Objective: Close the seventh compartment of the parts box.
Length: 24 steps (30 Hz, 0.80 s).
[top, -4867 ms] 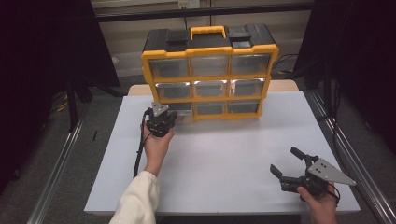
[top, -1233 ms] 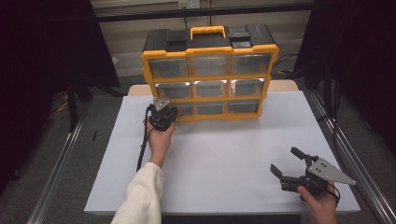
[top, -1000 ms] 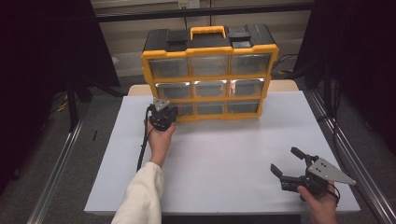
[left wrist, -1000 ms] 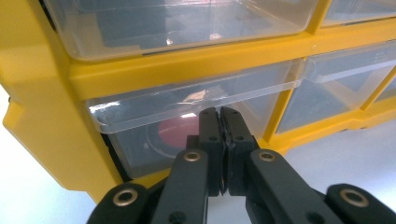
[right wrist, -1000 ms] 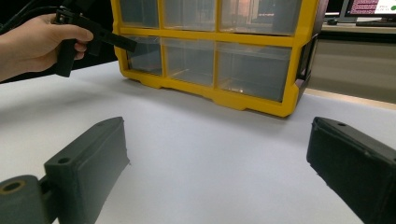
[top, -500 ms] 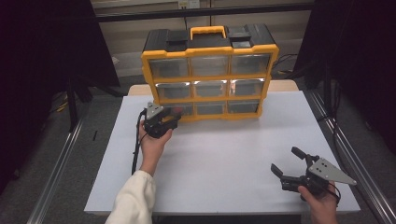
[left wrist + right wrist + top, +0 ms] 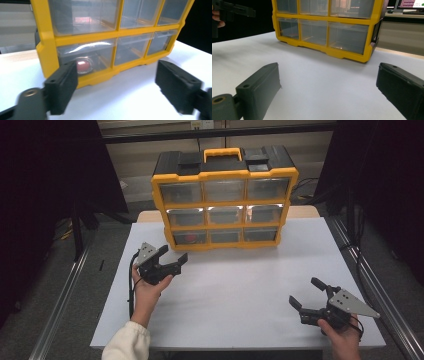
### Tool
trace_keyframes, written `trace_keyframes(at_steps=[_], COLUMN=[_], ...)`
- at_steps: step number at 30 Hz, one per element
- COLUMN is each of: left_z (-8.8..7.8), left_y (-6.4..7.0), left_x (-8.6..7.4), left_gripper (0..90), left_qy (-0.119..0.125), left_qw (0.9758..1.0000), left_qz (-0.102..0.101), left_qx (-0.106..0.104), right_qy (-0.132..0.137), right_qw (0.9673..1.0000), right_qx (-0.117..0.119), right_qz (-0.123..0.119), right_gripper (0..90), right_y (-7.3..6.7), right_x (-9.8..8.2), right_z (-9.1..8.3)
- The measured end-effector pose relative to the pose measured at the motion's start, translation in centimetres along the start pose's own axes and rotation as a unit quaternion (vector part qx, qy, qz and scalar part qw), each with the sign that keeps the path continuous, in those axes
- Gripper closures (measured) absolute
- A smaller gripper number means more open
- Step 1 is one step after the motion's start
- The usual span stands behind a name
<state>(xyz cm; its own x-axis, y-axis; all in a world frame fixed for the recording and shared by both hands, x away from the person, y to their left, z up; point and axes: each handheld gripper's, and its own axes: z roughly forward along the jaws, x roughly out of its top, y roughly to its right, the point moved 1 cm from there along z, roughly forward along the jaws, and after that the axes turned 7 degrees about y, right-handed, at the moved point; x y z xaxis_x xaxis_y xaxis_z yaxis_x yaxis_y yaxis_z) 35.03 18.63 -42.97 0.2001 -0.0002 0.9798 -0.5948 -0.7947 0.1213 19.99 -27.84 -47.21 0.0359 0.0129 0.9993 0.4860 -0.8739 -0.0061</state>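
High view: left hand-held gripper (image 7: 174, 257) just before organizer's (image 7: 225, 200) bottom-left drawer (image 7: 190, 237).

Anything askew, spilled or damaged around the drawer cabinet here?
Nothing stands out. The cabinet stands upright and square on the table, with all nine drawers pushed in. A red object sits inside the bottom-left drawer. Both the left gripper and right gripper are open and hold nothing.

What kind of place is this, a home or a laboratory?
Probably a lab recording bench: a white table framed by metal rails and dark curtains, a monitor behind, and a yellow drawer cabinet set out.
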Motion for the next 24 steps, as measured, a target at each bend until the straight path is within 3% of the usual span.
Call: trace_keyframes(at_steps=[3,7,8,15,17,24], left_z=[-1.2,-3.1,-3.7,-7.0,-7.5,-7.7], left_y=[-0.2,-0.8,-1.0,-1.9,-1.9,-1.7], left_x=[-0.4,-1.3,-1.6,-3.7,-4.1,-4.4], left_gripper=[11.6,7.6,7.0,4.8,4.8,4.6], left_qy=[0.0,0.011,0.006,0.0,0.005,0.014], left_qw=[0.9999,0.9999,0.9998,0.9999,1.0,0.9997], left_qz=[0.012,0.007,0.019,0.016,0.007,0.017], left_qx=[-0.003,-0.004,-0.006,-0.002,-0.003,-0.012], right_qy=[-0.001,-0.001,0.001,-0.001,-0.005,-0.009], right_qw=[1.0,1.0,1.0,1.0,1.0,1.0], right_qx=[0.001,0.001,0.0,0.004,0.002,-0.003], right_qz=[0.0,0.002,0.001,-0.002,-0.002,-0.004], right_gripper=[4.7,4.7,4.7,4.7,4.7,3.8], right_y=[0.1,0.1,0.1,0.0,-0.1,0.0], right_x=[0.0,-0.1,0.0,-0.1,-0.1,-0.2], right_z=[0.0,0.0,0.1,0.2,0.3,0.6])
